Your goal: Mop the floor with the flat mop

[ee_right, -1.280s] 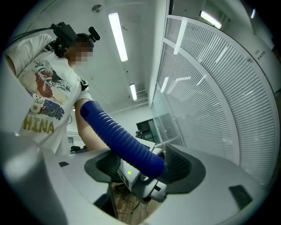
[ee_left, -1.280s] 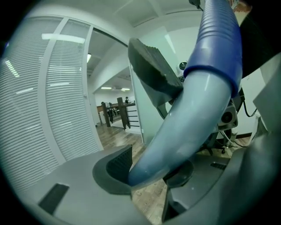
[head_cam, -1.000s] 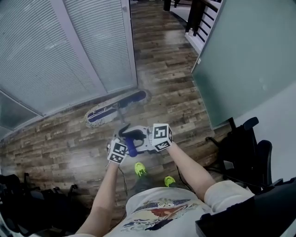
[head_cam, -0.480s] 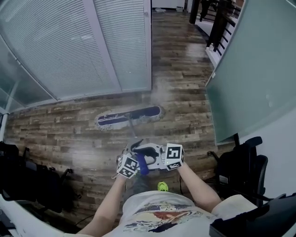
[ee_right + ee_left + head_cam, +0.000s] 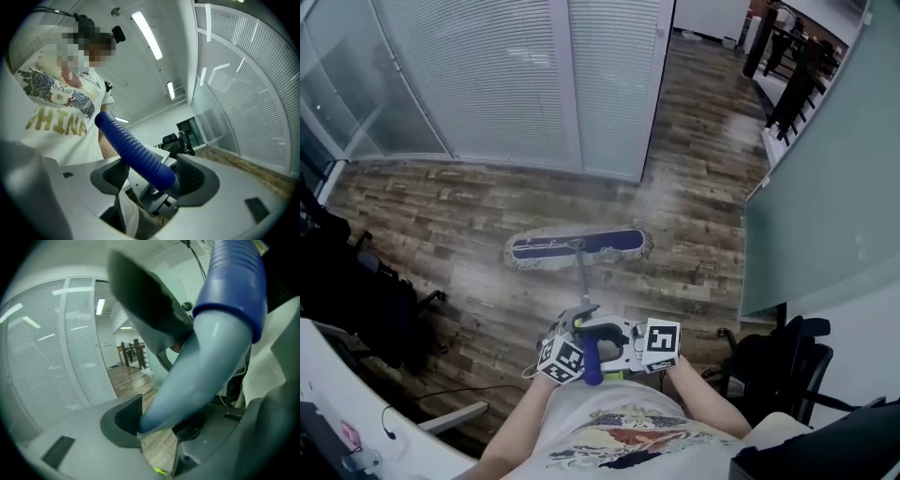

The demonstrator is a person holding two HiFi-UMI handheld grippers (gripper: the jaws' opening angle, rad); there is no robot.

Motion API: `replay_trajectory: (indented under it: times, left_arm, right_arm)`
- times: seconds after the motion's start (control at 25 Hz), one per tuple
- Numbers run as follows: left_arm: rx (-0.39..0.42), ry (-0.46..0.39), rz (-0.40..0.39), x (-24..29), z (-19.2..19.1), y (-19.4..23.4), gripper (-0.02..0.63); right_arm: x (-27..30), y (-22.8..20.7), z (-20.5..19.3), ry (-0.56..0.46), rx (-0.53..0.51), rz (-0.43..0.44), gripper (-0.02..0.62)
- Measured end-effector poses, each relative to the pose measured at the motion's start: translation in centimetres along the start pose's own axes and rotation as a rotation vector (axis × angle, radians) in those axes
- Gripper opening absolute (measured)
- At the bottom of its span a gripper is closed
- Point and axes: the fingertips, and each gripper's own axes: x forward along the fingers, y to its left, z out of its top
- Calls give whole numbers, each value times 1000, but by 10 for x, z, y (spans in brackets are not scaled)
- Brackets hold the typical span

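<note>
The flat mop's blue-and-white head (image 5: 578,247) lies on the wooden floor in front of me, and its grey pole (image 5: 583,286) rises toward my hands. My left gripper (image 5: 582,322) is shut on the pale pole (image 5: 206,357). Its jaws have just been closing a little, with the pole between the pads (image 5: 129,416). In the left gripper view that left gripper (image 5: 161,423) looks along the pole. Just behind, my right gripper (image 5: 600,339) is shut on the ribbed blue handle grip (image 5: 592,364). The right gripper view shows the blue grip (image 5: 136,152) clamped across the right gripper (image 5: 152,176).
A glass wall with white blinds (image 5: 487,84) runs along the far side. A frosted glass partition (image 5: 825,206) stands at the right, with a black office chair (image 5: 778,361) below it. Dark chairs (image 5: 356,281) and a white desk (image 5: 356,412) are at the left.
The mop head has slid away from the blinds wall and turned level across the floor. Both grippers moved with the handle, still holding it, and the view swung round.
</note>
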Motion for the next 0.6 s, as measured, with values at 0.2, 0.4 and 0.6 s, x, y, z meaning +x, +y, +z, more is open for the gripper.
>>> replay_trajectory:
  times: [0.2, 0.4, 0.6]
  left_arm:
    - [-94, -44, 67, -2, 7, 5, 126]
    - [-79, -45, 61, 3, 8, 11, 126]
    - [-57, -38, 59, 15, 2, 25, 126]
  right_arm:
    - [-3, 2, 7, 9, -13, 29, 285]
    - [-5, -6, 7, -16, -21, 26, 285]
    - [-7, -24, 4, -8, -24, 19, 285]
